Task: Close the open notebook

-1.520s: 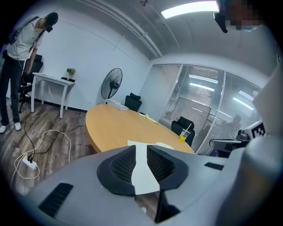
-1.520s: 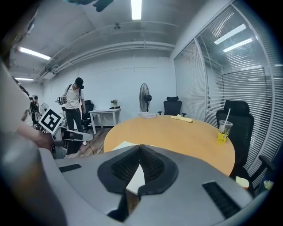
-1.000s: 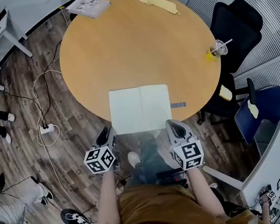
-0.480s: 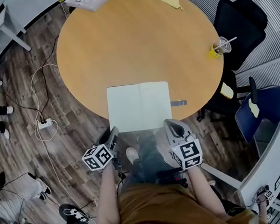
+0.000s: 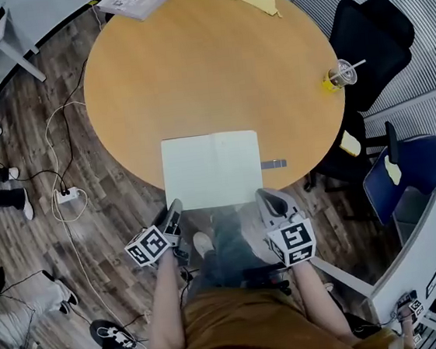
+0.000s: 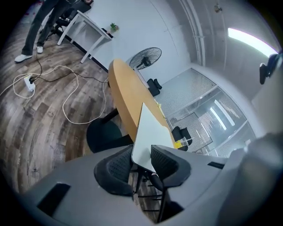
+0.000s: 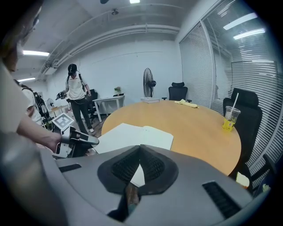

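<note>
**Notebook lies flat open, closing not begun**

Head view: the white blank-paged open notebook (image 5: 212, 170) lies flat on the round wooden table (image 5: 206, 69), its near edge overhanging the table rim twd the person. L gripper (image 5: 174, 211) has its tips at the notebook's near-left corner. R gripper (image 5: 266, 197) has its tips at the near-right corner. A clear plastic cup w/ yellow drink (image 5: 337, 76) stands well beyond the R gripper, at the far-right rim.

L gripper view: jaws apart and just been closing. The near-left page corner sits between the pads (image 6: 116, 167), but neither pad visibly presses on it, so no grip yet. The view is rolled, so the table runs off slantwise ahead of the jaws.

R gripper view: tips together. A sliver of white page shows in the gap behind them; can't tell if it's pinched or just lies below. The rest of the notebook spreads ahead and left of the jaws.

Progress: nothing done so far; both pages down, spine flat. Left to do, prob.: pinch one side, lift it, swing it over the spine onto the other half, and release.
</note>
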A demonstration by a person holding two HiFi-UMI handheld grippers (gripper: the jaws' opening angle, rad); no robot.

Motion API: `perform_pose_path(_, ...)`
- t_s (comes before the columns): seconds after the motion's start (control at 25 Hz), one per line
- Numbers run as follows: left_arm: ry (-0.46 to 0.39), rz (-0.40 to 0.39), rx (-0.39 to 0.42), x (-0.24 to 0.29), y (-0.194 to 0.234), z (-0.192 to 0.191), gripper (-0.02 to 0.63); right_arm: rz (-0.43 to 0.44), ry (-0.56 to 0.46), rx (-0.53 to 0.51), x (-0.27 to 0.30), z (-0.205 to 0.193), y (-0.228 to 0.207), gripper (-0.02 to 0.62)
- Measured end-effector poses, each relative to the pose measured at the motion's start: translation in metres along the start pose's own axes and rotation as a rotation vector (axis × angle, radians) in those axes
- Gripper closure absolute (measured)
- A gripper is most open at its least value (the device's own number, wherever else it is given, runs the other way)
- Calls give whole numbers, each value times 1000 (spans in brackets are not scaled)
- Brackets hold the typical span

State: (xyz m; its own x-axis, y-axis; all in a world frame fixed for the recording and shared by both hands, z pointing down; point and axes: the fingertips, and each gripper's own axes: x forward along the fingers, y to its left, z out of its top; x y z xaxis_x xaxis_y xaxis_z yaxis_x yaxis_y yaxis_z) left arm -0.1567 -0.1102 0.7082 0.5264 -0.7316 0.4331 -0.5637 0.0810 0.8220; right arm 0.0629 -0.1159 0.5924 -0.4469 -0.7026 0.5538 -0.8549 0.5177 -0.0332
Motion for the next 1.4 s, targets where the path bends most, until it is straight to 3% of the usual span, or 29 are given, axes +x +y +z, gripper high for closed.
perform_pose_path(0.24,-4,-28,-85,3,0,-2,476,10,-5,3,0,1,-4,584)
perform_pose_path(0.76,-8,-17,-96,-2,-3,1,492,-5,-37,13,-11,8,-10,583)
perform_pose_path(1.4,-53,-69,-98,-15,-24,13,544,-83,-106,43,-47,16,-14,584)
